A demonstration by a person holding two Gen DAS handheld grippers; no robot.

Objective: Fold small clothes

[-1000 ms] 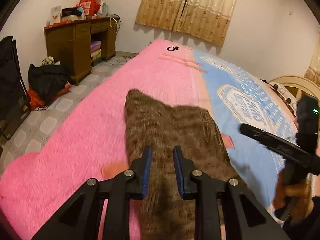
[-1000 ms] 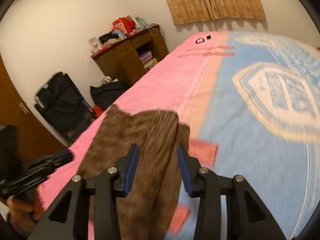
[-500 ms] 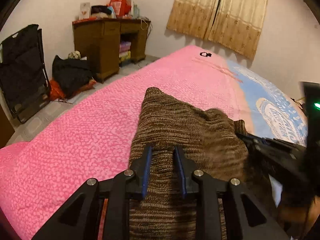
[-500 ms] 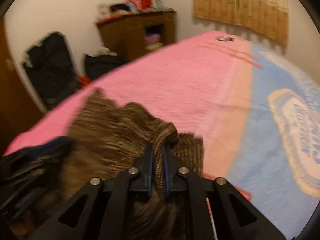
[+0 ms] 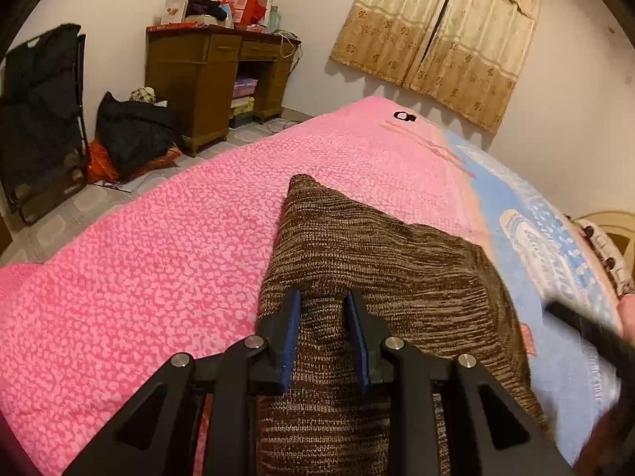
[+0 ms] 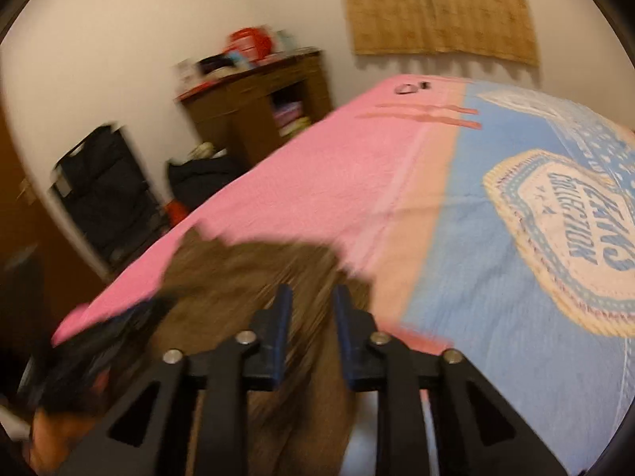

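Here's the brown knit garment (image 5: 381, 269) lying on the bed, spread across the pink blanket (image 5: 158, 277) right up to where it meets the blue printed cover (image 6: 496, 277). One corner of the knit points toward the far end of the bed, and the near part runs down under the camera. The left gripper (image 5: 325, 333) sits low over that near part, its blue-padded fingers (image 5: 293, 337) parted with a strip of knit showing between them; they're spread, not clamped, though whether the pads touch the fabric I can't tell. Over on the right wrist view everything is smeared with motion: the right gripper (image 6: 307, 337) hangs above the garment's edge beside the blue cover, jaws apart, brown fabric blurred in the gap, nothing pinched. The black body of the left tool shows at that view's lower left. Beyond the bed stand a wooden desk (image 5: 206, 75) piled with boxes, a dark bag (image 5: 135, 131) on the tiled floor, and tan curtains (image 5: 444, 35) on the wall.
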